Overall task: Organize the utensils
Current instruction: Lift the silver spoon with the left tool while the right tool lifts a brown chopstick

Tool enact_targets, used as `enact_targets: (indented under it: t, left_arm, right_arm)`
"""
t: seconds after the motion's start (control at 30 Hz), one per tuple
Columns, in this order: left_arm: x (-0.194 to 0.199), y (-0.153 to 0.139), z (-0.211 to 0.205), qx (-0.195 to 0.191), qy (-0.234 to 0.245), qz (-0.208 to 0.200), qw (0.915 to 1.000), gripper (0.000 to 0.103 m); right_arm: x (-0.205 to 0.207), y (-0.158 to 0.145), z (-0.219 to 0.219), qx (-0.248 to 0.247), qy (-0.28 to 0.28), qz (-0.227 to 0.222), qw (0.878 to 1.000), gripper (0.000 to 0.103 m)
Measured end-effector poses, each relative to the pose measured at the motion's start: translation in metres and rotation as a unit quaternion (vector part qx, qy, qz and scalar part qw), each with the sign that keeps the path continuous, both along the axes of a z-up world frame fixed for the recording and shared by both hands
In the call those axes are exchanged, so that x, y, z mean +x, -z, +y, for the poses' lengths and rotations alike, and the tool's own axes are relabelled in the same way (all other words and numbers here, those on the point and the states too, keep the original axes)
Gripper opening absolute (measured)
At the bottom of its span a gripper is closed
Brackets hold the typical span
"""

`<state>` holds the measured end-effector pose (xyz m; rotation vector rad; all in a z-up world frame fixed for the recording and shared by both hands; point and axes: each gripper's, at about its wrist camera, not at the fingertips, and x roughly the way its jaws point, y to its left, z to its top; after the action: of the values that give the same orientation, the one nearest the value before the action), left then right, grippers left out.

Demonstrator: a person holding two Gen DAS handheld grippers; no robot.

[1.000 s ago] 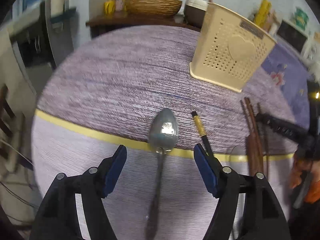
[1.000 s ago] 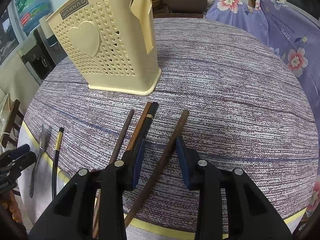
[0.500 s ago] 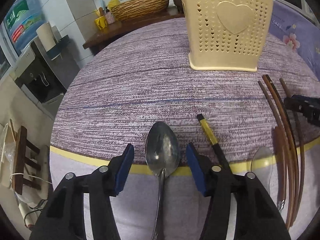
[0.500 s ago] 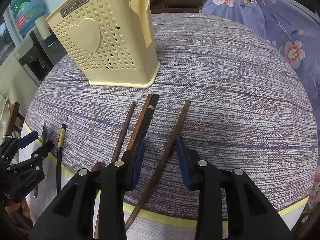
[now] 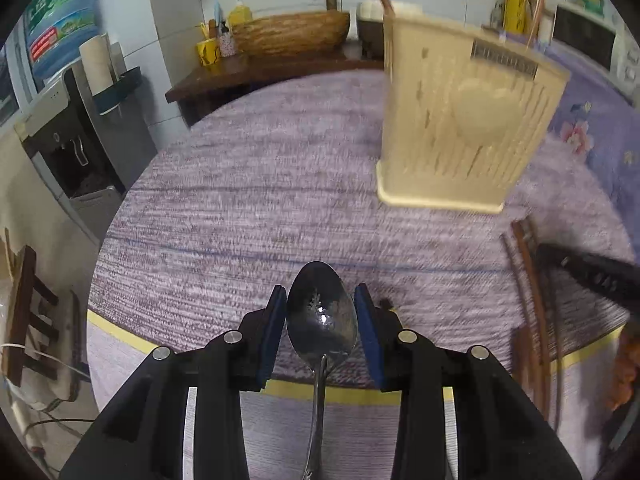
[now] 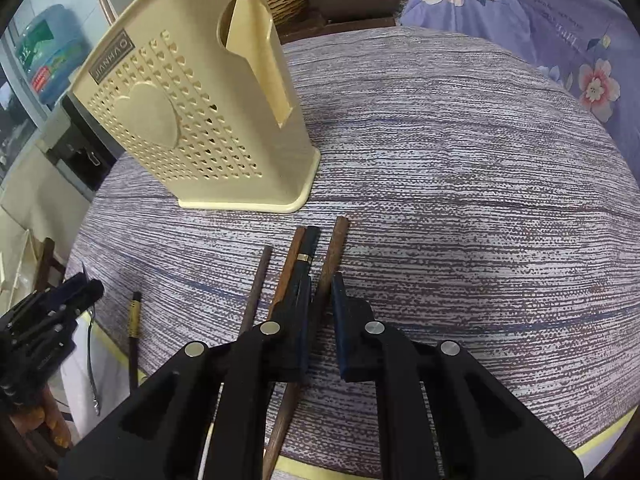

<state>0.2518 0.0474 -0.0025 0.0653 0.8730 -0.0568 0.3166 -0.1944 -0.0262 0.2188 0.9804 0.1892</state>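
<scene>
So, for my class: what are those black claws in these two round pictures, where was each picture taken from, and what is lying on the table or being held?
No robot here: a person holds a two-finger gripper in each hand, and a wide-angle camera on each looks along its fingers.

Left camera: the left gripper is closing its blue pads around a metal spoon's bowl.

Right camera: the right gripper is shut on one brown chopstick. More chopsticks lie beside it on the striped tablecloth. Behind stands a cream perforated utensil holder, where these presumably go. The left gripper shows again at that picture's left edge.
</scene>
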Motion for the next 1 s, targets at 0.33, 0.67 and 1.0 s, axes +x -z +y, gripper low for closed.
enact_targets:
  t: [0.33, 0.67, 1.0]
  left_arm:
    - [-0.024, -0.063, 0.007, -0.084, 0.006, -0.079, 0.9933, 0.035]
    - [-0.034, -0.078, 0.001, -0.085, 0.013, -0.11, 0.9903, 0.034]
    - [-0.034, -0.102, 0.007, -0.108, 0.013, -0.132, 0.9853, 0.034]
  right_arm:
    - [-0.045, -0.086, -0.014, 0.017, -0.021, -0.131, 0.991, 0.009]
    - [-0.074, -0.139, -0.025, 0.015, -0.045, -0.204, 0.978, 0.008]
    - [-0.09, -0.17, -0.032, 0.044, -0.05, -0.261, 0.963, 0.008]
